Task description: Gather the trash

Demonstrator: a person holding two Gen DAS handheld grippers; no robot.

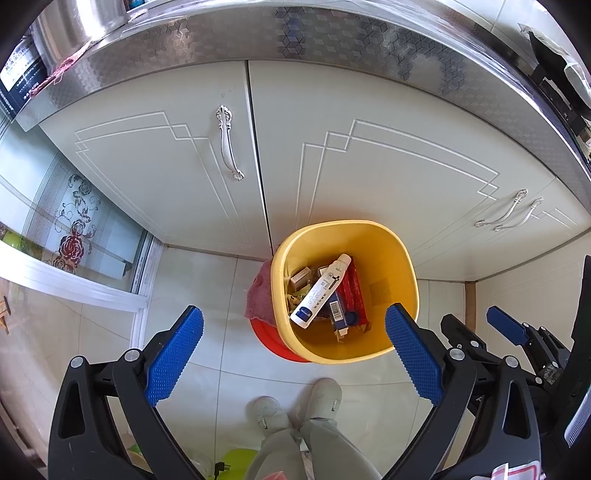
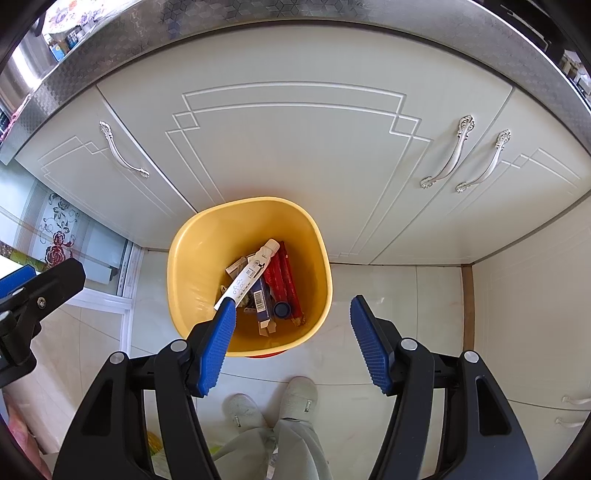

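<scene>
A yellow trash bin (image 1: 391, 258) stands on the tiled floor against white cabinet doors; it also shows in the right wrist view (image 2: 207, 236). Inside lie a white tube (image 1: 320, 291) (image 2: 251, 273), a red box (image 1: 352, 291) (image 2: 282, 277), a blue barcoded box (image 1: 338, 310) (image 2: 262, 302) and small cardboard scraps. My left gripper (image 1: 293, 325) is open and empty, high above the bin. My right gripper (image 2: 291, 314) is open and empty, also above the bin. The right gripper shows at the left wrist view's right edge (image 1: 476, 325).
A red basin (image 1: 269, 341) with a pink rag (image 1: 258, 291) sits under the bin's left side. Cabinet doors with silver handles (image 1: 229, 142) stand behind, under a steel counter (image 1: 295, 33). A glass sliding door (image 1: 66, 229) is left. The person's shoes (image 1: 295, 402) are below.
</scene>
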